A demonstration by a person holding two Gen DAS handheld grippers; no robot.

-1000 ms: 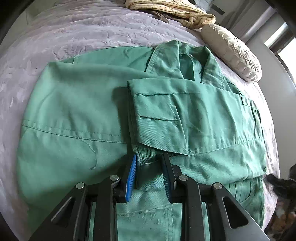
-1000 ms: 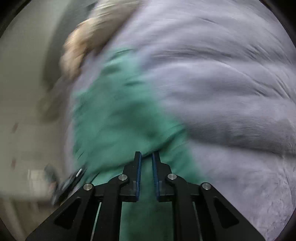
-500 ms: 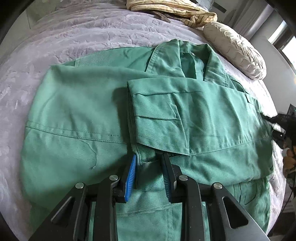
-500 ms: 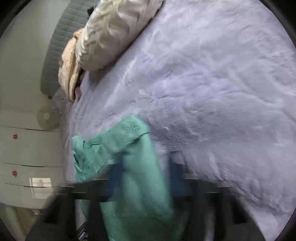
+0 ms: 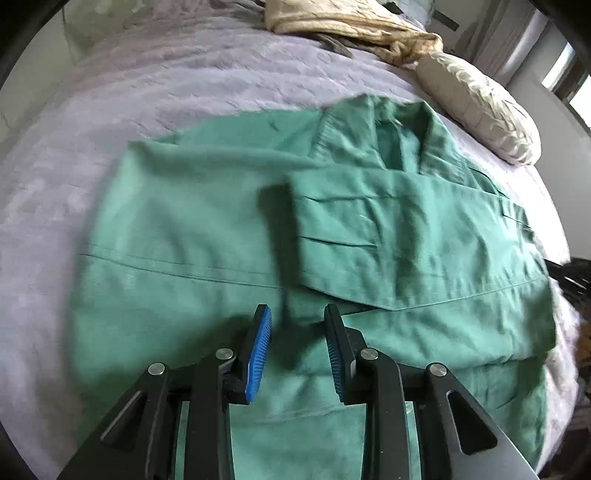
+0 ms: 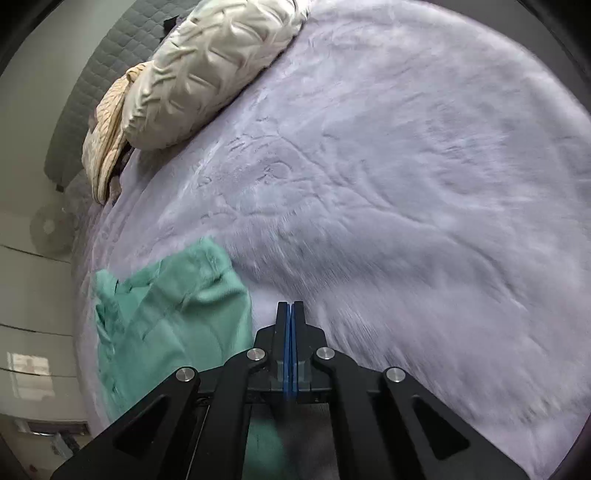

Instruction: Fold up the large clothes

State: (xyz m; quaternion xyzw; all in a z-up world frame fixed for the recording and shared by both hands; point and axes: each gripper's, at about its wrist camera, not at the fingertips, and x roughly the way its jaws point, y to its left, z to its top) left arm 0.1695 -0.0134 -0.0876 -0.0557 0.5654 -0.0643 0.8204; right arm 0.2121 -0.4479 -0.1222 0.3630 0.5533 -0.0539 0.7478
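Note:
A large green work jacket [image 5: 192, 229] lies spread on the lilac bedspread [image 5: 110, 85], collar toward the far side, with one sleeve folded across its front [image 5: 388, 251]. My left gripper [image 5: 297, 314] is open and hovers just above the jacket near the folded sleeve's cuff, holding nothing. In the right wrist view a corner of the green jacket [image 6: 170, 314] shows at lower left. My right gripper [image 6: 290, 304] is shut with its pads together and nothing between them, over the bedspread [image 6: 406, 184] just right of the jacket's edge.
A cream quilted pillow [image 5: 480, 107] and a beige striped blanket [image 5: 351, 29] lie at the head of the bed; both also show in the right wrist view, pillow [image 6: 207, 70] and blanket [image 6: 107, 140]. The bed's right edge drops off beside the jacket.
My left gripper has let go of the cloth at the cuff and pulled back. My right gripper has swung off the jacket and closed empty over the bedspread.

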